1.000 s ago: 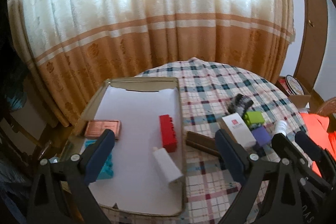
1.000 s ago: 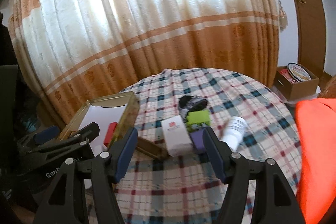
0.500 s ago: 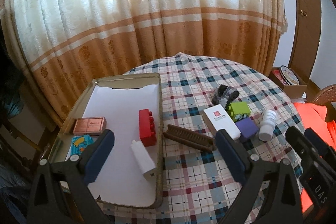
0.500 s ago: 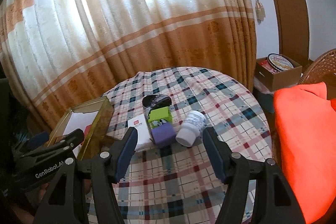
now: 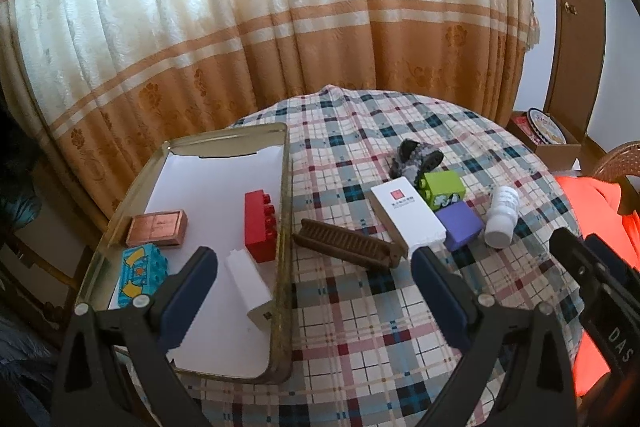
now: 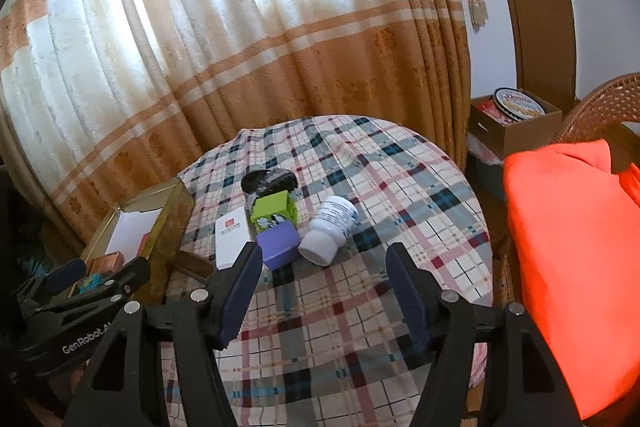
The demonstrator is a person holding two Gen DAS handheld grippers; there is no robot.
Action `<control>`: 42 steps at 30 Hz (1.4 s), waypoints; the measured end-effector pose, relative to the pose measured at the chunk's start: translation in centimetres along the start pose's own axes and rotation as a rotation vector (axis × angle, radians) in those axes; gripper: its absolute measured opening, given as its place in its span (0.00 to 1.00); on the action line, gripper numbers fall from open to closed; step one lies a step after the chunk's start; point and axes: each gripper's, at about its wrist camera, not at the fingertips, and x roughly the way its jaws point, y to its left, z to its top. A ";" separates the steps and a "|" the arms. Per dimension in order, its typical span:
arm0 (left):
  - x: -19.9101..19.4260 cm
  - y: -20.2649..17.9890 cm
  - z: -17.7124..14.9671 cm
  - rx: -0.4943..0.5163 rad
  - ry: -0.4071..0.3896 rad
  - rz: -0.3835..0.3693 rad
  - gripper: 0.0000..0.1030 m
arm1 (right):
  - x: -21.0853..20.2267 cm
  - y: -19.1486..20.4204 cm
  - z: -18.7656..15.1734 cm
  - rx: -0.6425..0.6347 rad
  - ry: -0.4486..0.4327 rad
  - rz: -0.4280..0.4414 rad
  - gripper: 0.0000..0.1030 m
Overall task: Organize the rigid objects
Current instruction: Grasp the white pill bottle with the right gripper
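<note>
Plaid cloth covers the round table (image 5: 360,315), and on its left side sits a shallow metal tray (image 5: 282,211) lined with white paper. Inside the tray lie a red brick (image 5: 260,223), a copper-coloured block (image 5: 157,228), a blue printed block (image 5: 138,275) and a white box (image 5: 248,279). Just outside the tray's right wall rests a dark brown comb-like piece (image 5: 346,244), and beyond it a cluster: a white carton (image 5: 406,215), a green block (image 5: 442,187), a purple cube (image 5: 460,229), a white bottle (image 5: 501,221) lying on its side, and a dark patterned item (image 5: 416,158). The left gripper (image 5: 314,275) hovers above the tray's right wall with its jaws spread wide, holding nothing. The right gripper (image 6: 324,273) hangs near the purple cube and bottle, jaws likewise apart and empty. An orange cloth (image 6: 568,247) lies off to the right.
</note>
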 end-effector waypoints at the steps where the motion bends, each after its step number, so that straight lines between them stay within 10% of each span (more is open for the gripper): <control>1: 0.0 0.0 0.0 0.002 0.001 0.000 0.96 | 0.0 -0.1 0.0 0.002 0.002 -0.001 0.65; 42: 0.9 2.3 -2.4 -0.070 0.028 0.099 0.96 | 10.8 0.3 2.3 0.026 0.237 -0.092 0.65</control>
